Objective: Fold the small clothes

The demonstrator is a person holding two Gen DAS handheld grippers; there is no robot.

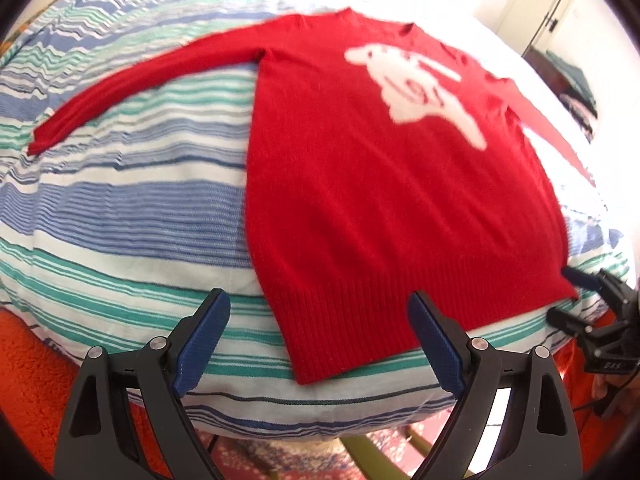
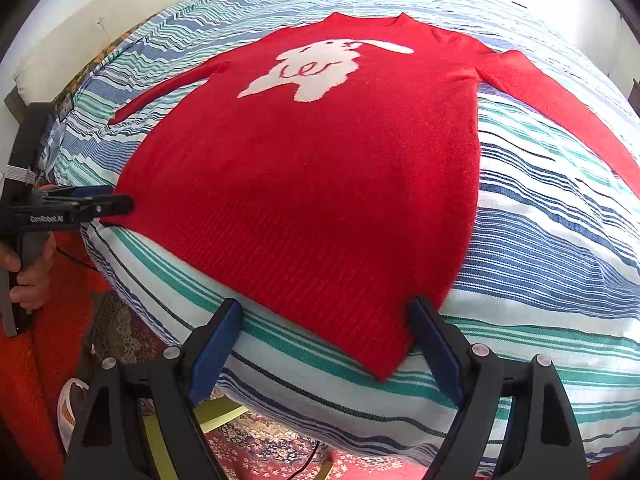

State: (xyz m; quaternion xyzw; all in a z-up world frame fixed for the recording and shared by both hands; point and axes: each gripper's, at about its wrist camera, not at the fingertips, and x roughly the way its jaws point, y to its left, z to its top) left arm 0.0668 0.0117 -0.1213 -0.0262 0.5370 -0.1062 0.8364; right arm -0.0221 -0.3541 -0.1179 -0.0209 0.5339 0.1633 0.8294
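A red knit sweater [image 1: 360, 200] with a white animal design [image 1: 416, 88] lies flat, front up, sleeves spread, on a striped cover; it also shows in the right wrist view [image 2: 312, 184]. My left gripper [image 1: 320, 308] is open just above the sweater's left hem corner, empty. My right gripper [image 2: 326, 312] is open just above the right hem corner, empty. The right gripper shows in the left wrist view [image 1: 588, 292] at the hem's right end. The left gripper shows in the right wrist view [image 2: 116, 202] at the hem's left end.
The striped blue, green and white cover [image 1: 120, 208] drapes over a rounded surface. An orange fuzzy fabric [image 1: 28, 364] lies below left. A patterned rug [image 2: 272, 444] and yellow-green frame legs [image 2: 216, 412] lie below the edge. A doorway [image 1: 548, 4] stands far right.
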